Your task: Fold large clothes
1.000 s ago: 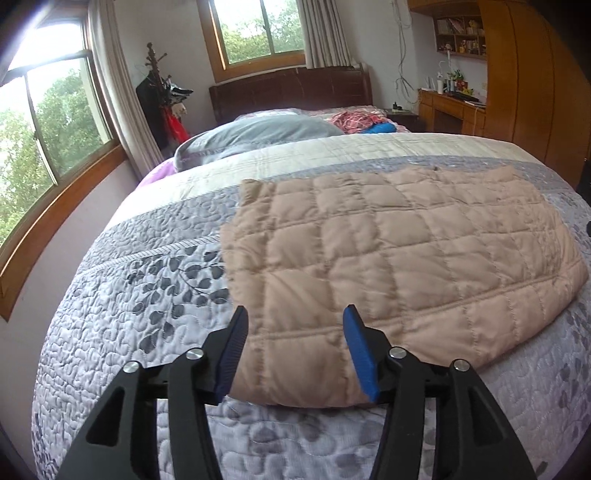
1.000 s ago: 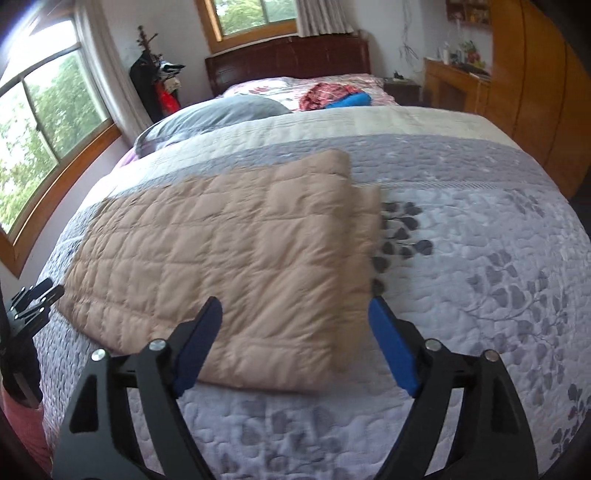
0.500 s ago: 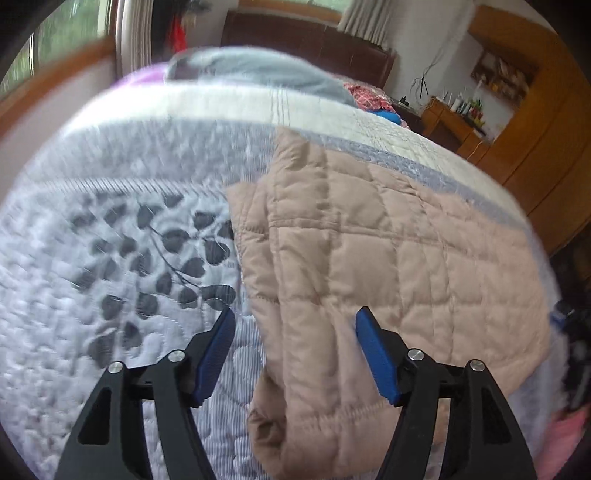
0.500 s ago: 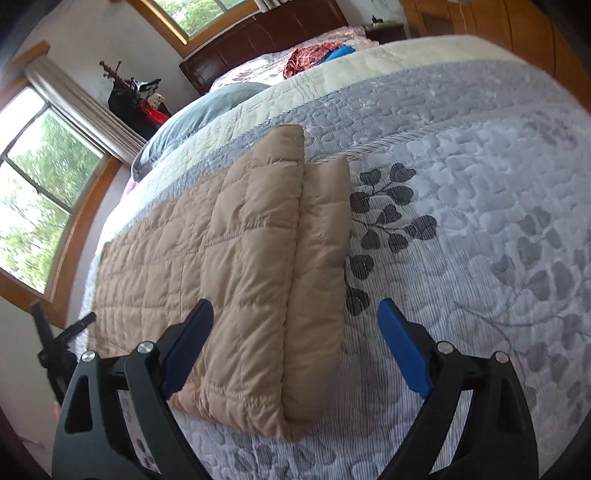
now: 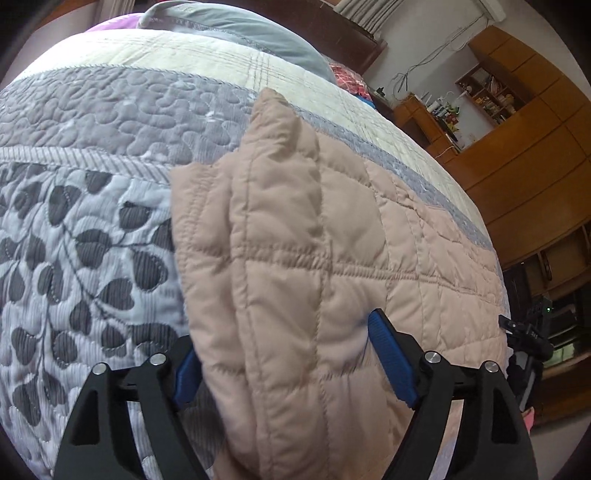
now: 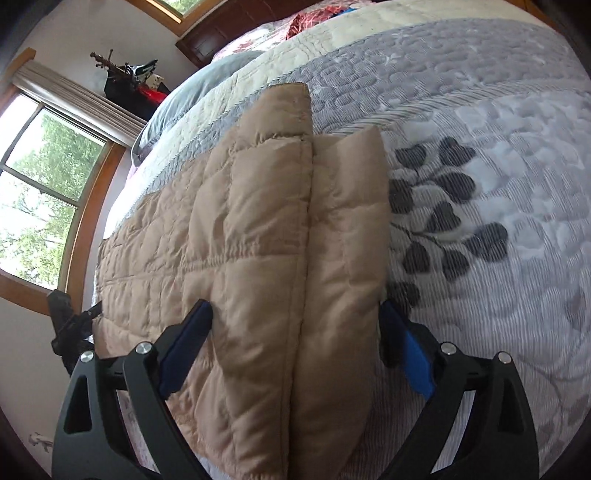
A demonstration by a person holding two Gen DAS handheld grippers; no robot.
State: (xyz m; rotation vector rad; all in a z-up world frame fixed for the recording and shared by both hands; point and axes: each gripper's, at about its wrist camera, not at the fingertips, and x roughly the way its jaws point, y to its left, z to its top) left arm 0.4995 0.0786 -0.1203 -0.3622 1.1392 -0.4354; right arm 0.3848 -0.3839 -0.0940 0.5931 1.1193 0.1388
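A tan quilted garment (image 5: 332,258) lies folded in a long band across the grey leaf-patterned bedspread (image 5: 74,240). My left gripper (image 5: 284,365) is open, its blue pads straddling the garment's left end near the front edge. The garment's right end (image 6: 295,240) shows in the right wrist view as stacked layers. My right gripper (image 6: 295,354) is open with its jaws on either side of that end. The fabric hides part of each inner pad.
Pillows and a wooden headboard (image 6: 229,26) lie at the far end of the bed. A wooden wardrobe and desk (image 5: 517,122) stand to the right. A window (image 6: 40,206) and a coat stand (image 6: 125,77) are on the left wall.
Both grippers have moved down and outward to the garment's two ends and now straddle the fabric. Both stayed open. The garment has not moved.
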